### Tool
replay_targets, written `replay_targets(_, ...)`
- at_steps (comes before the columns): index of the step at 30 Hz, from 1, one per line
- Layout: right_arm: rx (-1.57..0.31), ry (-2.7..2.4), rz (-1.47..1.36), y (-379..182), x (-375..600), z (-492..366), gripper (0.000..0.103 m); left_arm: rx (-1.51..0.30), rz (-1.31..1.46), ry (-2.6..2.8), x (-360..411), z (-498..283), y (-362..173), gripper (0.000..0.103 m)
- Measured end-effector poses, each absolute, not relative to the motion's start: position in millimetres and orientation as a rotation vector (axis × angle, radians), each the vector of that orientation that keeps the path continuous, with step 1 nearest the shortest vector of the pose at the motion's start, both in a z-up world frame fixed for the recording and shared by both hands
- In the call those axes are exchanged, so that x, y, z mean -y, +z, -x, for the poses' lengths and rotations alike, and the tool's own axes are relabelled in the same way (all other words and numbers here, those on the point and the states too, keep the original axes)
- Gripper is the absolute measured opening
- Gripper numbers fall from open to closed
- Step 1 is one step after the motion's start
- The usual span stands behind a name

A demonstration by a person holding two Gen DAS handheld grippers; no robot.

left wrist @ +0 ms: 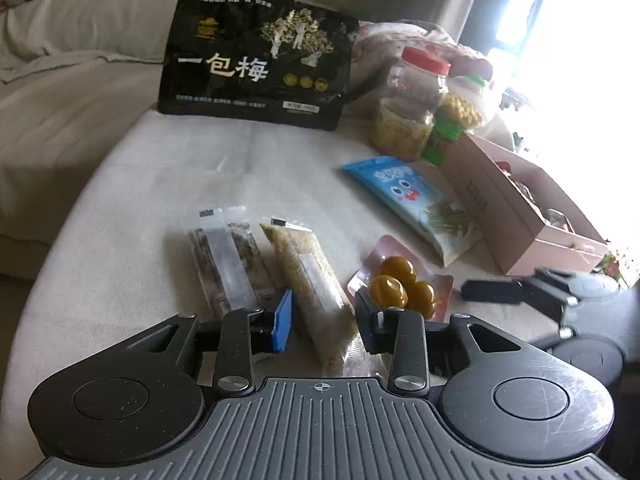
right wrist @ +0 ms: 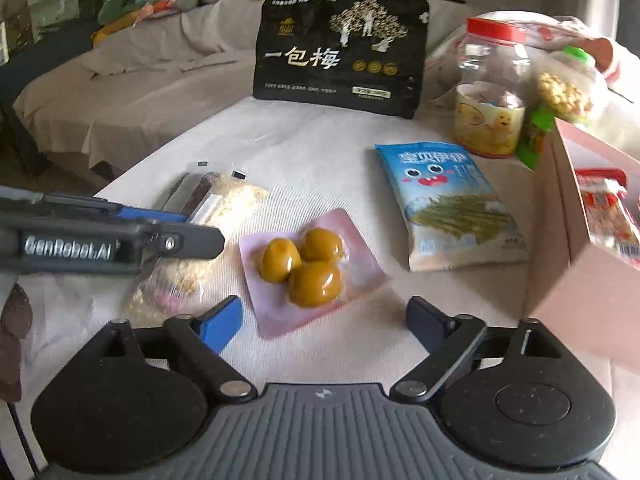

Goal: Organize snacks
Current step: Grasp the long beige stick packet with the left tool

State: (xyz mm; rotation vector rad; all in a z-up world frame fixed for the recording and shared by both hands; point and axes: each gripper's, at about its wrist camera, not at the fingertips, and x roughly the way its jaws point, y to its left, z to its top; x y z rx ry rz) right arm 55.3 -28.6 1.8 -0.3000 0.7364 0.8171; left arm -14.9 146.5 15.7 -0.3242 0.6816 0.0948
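Left gripper (left wrist: 324,320) open, fingers straddling the near end of the pale bar (left wrist: 320,288); nothing clamped yet. Bar's long axis runs away from the tool, roughly along its line of sight, so the jaws cross it the short way – good for a pinch. Left is clearly the nearer tool for it. Right gripper (right wrist: 320,320) spread wide and empty, aimed at the egg pack (right wrist: 308,268) lying flat just ahead of it

Rest of scene, big to small:
- table (left wrist: 248,168), pale cloth top, everything sits on it
- black bag (left wrist: 256,64) upright at the far edge
- pink box (left wrist: 508,208) on the right, open top; holds a red-printed packet (right wrist: 608,216), other contents too blurred to tell
- blue bag (left wrist: 420,204) flat, just beside the box
- jar (left wrist: 412,108), red lid, behind the blue bag, partly filled
- dark bar (left wrist: 228,260) side by side with the pale bar, touching

Judgement: likely next step is closing left on the pale bar and moving it toward the box
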Motion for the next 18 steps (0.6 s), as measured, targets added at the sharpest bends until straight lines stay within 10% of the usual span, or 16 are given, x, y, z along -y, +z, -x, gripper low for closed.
replay_targets(18, -0.739, 0.823, 0.31, 0.0, 32.9, -50.5, 0.103, -0.686, 0.376, 0.093, -151.8, 51.0, 17.0, 0.031)
